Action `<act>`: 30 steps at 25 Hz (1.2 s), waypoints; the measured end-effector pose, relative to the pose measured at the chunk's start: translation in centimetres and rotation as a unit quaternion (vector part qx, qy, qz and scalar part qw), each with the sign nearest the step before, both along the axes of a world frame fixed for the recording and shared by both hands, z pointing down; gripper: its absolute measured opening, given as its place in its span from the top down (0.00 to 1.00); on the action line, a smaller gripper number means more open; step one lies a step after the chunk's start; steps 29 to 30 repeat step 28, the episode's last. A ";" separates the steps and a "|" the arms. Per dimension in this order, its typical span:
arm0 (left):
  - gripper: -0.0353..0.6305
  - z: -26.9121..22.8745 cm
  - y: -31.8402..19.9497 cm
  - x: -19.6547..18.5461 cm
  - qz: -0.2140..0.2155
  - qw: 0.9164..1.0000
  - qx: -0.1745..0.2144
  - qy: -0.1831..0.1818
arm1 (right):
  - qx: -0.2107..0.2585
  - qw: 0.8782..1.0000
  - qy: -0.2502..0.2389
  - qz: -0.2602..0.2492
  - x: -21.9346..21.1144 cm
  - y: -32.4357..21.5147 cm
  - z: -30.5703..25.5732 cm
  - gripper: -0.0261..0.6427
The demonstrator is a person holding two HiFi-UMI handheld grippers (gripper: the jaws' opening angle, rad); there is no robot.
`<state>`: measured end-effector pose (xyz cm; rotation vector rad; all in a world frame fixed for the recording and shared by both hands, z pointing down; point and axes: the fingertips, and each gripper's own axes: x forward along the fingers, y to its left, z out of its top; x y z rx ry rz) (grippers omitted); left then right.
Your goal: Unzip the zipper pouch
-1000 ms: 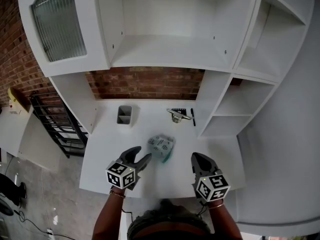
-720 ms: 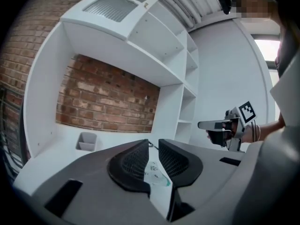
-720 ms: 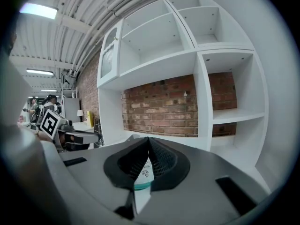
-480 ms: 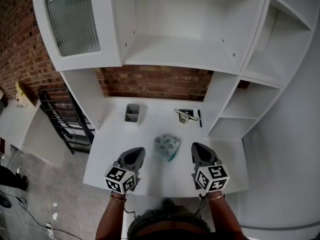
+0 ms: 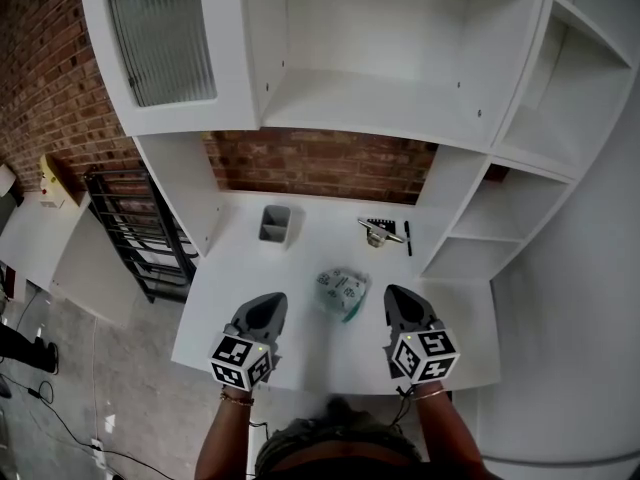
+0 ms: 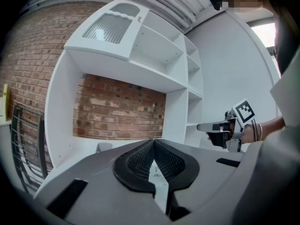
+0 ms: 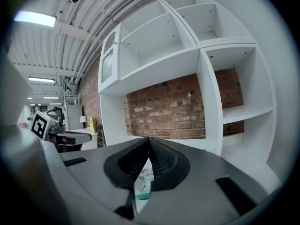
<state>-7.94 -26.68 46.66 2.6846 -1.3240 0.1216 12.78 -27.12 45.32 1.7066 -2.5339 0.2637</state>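
rumpled printed pouch (image 5: 340, 292), flat white desk (image 5: 300, 268)

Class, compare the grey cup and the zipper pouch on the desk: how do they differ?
The grey cup stands upright farther back; the zipper pouch lies slumped nearer the front. The cup is plain grey; the pouch is pale, printed, teal-edged. Both rest on the white desk.

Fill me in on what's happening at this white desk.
A person stands at the white desk with a claw in each hand. The left claw has just closed with nothing in it, and the right claw is shut and empty too. Both hang over the near part of the desk, either side of a small patterned zipper pouch that lies there, touched by neither. Whether its zip is open cannot be told.
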 end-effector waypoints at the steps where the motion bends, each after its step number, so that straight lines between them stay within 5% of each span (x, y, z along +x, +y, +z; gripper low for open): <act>1: 0.94 0.0 0.0 -0.3 -0.005 1.000 -0.001 0.004 | 0.000 1.000 -0.001 0.001 0.0 0.0 0.1 0.96; 30: 0.94 0.5 0.3 -0.2 -0.009 1.000 -0.008 0.008 | -0.015 1.000 0.017 0.020 1.1 0.5 1.4 0.96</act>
